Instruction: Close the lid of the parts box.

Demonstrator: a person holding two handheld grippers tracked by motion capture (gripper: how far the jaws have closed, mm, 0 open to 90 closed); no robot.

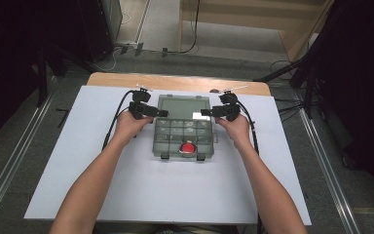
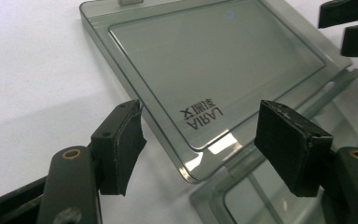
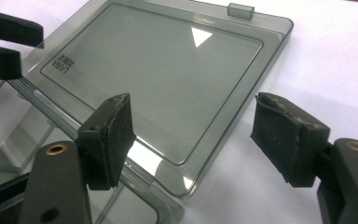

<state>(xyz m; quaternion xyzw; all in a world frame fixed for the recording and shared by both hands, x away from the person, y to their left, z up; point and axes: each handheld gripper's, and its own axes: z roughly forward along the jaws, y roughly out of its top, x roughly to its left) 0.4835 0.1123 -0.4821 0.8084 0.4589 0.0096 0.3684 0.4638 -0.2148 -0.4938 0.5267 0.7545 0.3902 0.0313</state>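
Observation:
A smoky clear plastic compartment box (image 1: pixel 158 146) lies open on the white board, its lid (image 1: pixel 183 106) folded flat toward the far side. A red round item (image 1: pixel 188 147) sits in a near compartment. My left gripper (image 1: pixel 163 113) is at the lid's left hinge corner, jaws open; in the left gripper view the gripper (image 2: pixel 212 140) straddles that corner of the lid (image 2: pixel 214 60) without touching. My right gripper (image 1: pixel 204 112) is at the right hinge corner, and in the right gripper view it (image 3: pixel 193 135) stands open around the lid's (image 3: pixel 158 70) corner, pads apart from it.
The white board (image 1: pixel 126 185) covers a wooden table (image 1: pixel 175 82). The box's compartments hold several small pale items. A latch tab (image 3: pixel 240 10) sticks up on the lid's far edge. Cables trail from both grippers. Dark stands and floor surround the table.

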